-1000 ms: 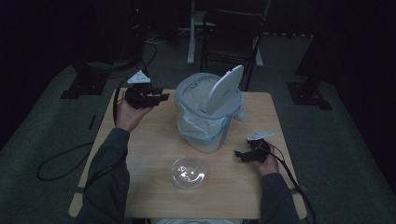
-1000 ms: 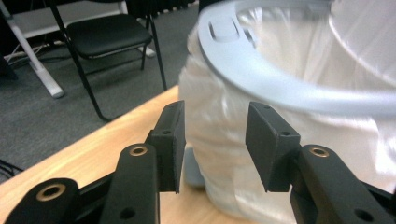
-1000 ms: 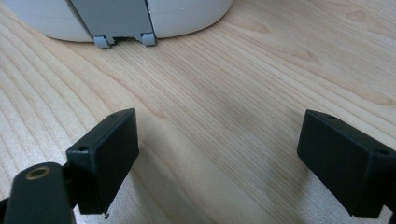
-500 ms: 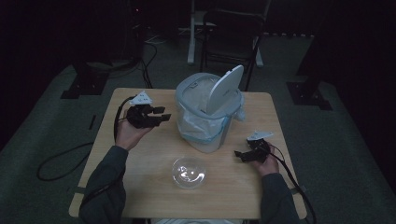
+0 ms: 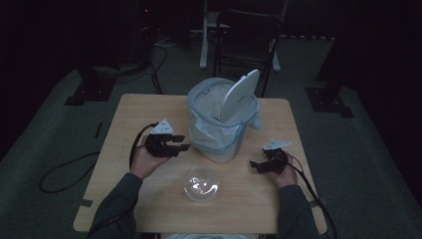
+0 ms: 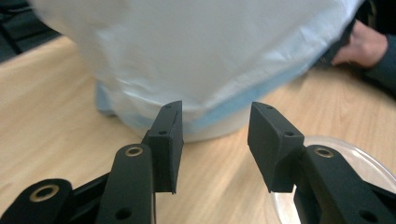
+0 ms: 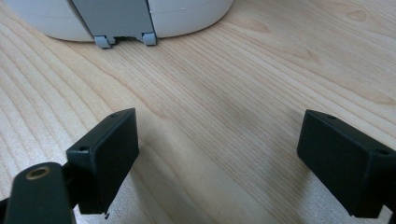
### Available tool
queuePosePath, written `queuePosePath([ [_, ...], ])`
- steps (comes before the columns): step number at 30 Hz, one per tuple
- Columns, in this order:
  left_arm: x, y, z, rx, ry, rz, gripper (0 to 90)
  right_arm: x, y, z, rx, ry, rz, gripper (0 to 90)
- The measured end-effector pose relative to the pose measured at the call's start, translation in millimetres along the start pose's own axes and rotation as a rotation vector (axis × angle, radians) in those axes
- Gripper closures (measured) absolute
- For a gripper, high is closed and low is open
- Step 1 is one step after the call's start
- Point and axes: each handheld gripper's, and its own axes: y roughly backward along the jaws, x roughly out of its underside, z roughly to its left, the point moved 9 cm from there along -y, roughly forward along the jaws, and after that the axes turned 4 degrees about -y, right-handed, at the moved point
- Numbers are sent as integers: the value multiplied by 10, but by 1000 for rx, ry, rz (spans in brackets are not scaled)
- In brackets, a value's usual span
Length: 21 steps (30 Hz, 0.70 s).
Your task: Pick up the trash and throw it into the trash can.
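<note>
A white bin with a plastic liner and a raised lid stands at the middle of the wooden table. A clear glass bowl sits in front of it. My left gripper hovers just left of the bin, open and holding nothing; the left gripper view has the liner close ahead of its jaws and the bowl's rim at lower right. My right gripper rests low near the bin's right side, open wide over bare wood, with the bin's base ahead.
A dark chair stands behind the table. Cables trail off the table's left side onto the grey floor, and another runs from the right gripper past the front right edge. Dark stand bases sit on the floor at left and right.
My left gripper has come from the table's far left corner toward the person and down, ending beside the bin's left side. The right gripper has stayed in place.
</note>
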Motion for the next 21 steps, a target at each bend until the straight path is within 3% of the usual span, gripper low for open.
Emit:
queuePosePath([
  [7,139,-204,-286,86,-20,28,598,0,0,0,0,0,0,119],
  [10,200,-265,-372,119,-34,56,694,0,0,0,1,0,0,119],
  [12,227,-297,-413,128,-45,64,751,1,1,1,0,-1,0,119],
  [17,259,-339,-491,156,-59,73,800,0,0,1,0,-1,0,119],
  [21,342,-416,-495,142,-69,116,827,0,0,1,0,-1,-1,119],
])
